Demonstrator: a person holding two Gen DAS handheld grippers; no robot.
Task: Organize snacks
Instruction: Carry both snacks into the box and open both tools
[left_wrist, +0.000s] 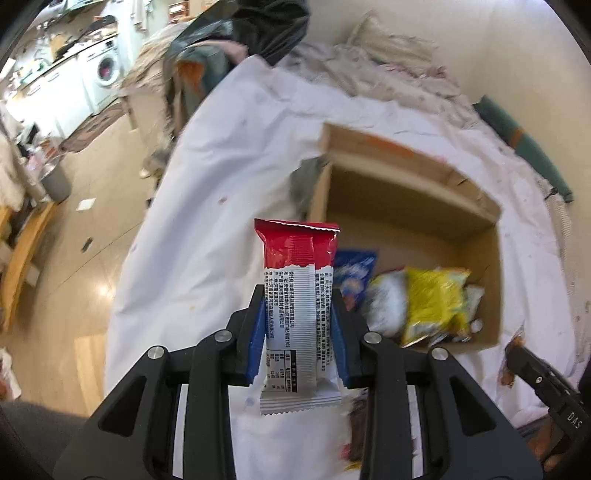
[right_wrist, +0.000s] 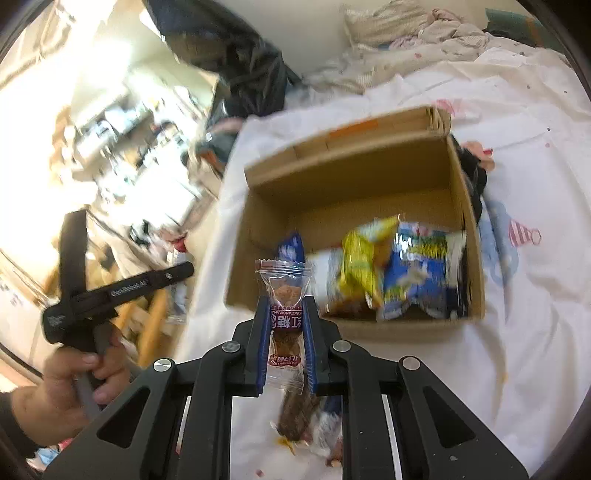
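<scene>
My left gripper (left_wrist: 298, 295) is shut on a red and white snack bar (left_wrist: 298, 295) that stands upright between its blue pads, above the white sheet. Beyond it sits an open cardboard box (left_wrist: 406, 184) with a yellow bag (left_wrist: 436, 302) and other packets inside. My right gripper (right_wrist: 286, 306) is shut on a small clear-wrapped brown candy (right_wrist: 286, 295), held in front of the same cardboard box (right_wrist: 351, 177), which holds a yellow packet (right_wrist: 364, 262) and a blue packet (right_wrist: 421, 273). A few loose snacks (right_wrist: 306, 424) lie on the sheet below the right gripper.
The box rests on a bed covered with a white sheet (left_wrist: 221, 184). Rumpled bedding (left_wrist: 388, 59) and a dark garment (left_wrist: 269, 29) lie at the far end. In the right wrist view a hand (right_wrist: 66, 384) holds the other gripper's handle at the left. Wooden floor (left_wrist: 92, 240) lies left of the bed.
</scene>
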